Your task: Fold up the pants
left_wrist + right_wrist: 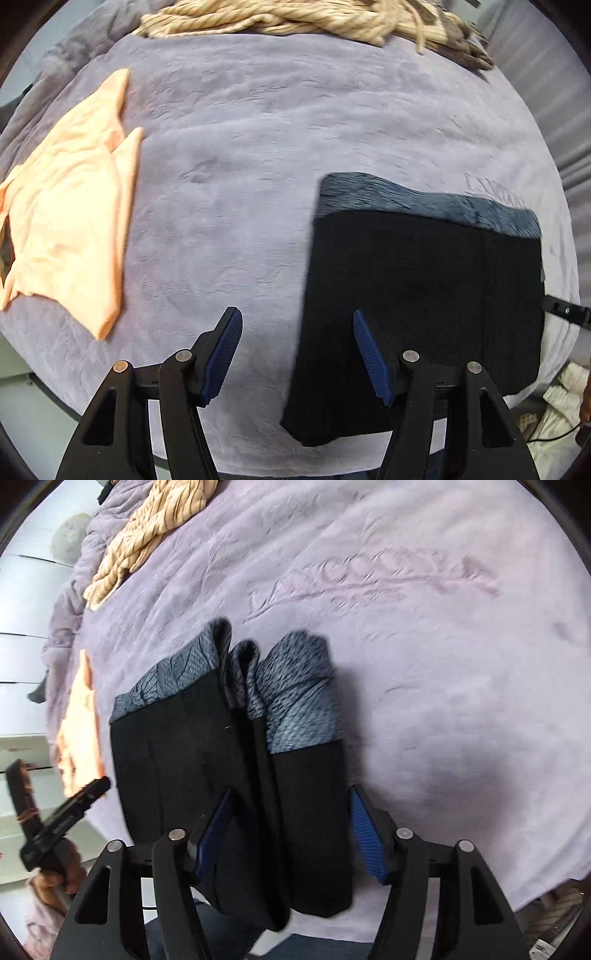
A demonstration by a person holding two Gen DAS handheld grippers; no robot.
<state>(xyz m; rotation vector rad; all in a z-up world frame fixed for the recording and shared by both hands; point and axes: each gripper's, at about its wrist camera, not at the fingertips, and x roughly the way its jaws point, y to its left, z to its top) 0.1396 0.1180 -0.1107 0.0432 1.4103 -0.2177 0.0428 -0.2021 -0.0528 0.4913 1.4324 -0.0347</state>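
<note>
I judge the fold nearly finished: the black pants [236, 797] lie doubled on the lilac blanket [424, 672] near its front edge, grey cuffs away from me. Next I would square the loose layers or release. My right gripper [291, 827] hangs over them, jaws wide apart, gripping nothing; my left gripper [297, 354] is equally spread and empty beside the pants' edge.
</note>
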